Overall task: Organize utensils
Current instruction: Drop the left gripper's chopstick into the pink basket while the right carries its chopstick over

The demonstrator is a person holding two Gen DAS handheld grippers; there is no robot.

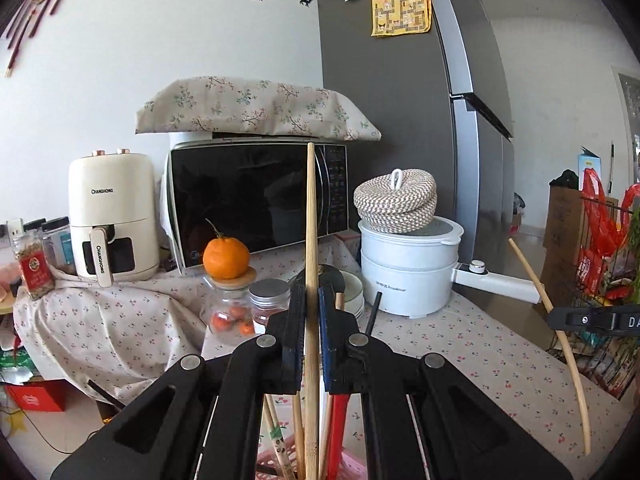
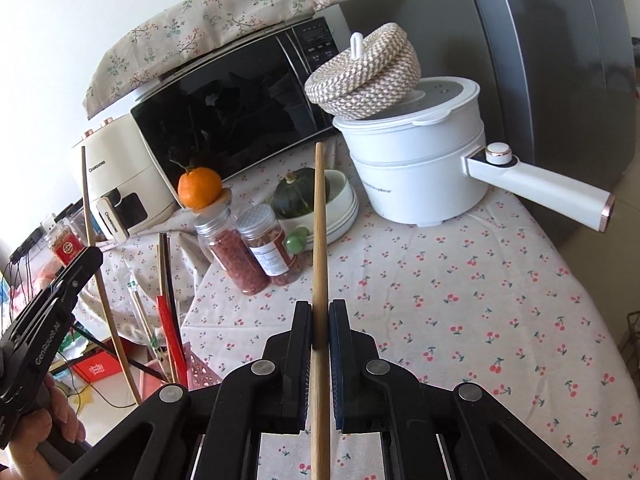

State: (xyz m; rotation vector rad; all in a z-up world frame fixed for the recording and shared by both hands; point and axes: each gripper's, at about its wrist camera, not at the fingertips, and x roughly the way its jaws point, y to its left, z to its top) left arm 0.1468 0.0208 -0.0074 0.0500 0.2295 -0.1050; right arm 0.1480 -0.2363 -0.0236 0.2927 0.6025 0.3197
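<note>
My left gripper (image 1: pixel 311 304) is shut on a pale wooden chopstick (image 1: pixel 311 240) that stands upright between its pads. Below it, a pink holder (image 1: pixel 352 468) holds several chopsticks and a red utensil (image 1: pixel 338 432). My right gripper (image 2: pixel 320 320) is shut on a second wooden chopstick (image 2: pixel 320 240), held over the cherry-print tablecloth (image 2: pixel 480 300). In the left wrist view the right gripper (image 1: pixel 592 318) shows at the right with its chopstick (image 1: pixel 560 332). In the right wrist view the left gripper (image 2: pixel 52 304) shows at the left with its chopstick (image 2: pixel 100 280), above the pink holder (image 2: pixel 198 368).
A microwave (image 1: pixel 256 204), a cream air fryer (image 1: pixel 112 216), a white electric pot (image 2: pixel 420 160) with a woven lid (image 2: pixel 364 72), spice jars (image 2: pixel 264 248), an orange (image 2: pixel 199 188), a squash in bowls (image 2: pixel 300 196) and a grey fridge (image 1: pixel 400 100) stand at the back.
</note>
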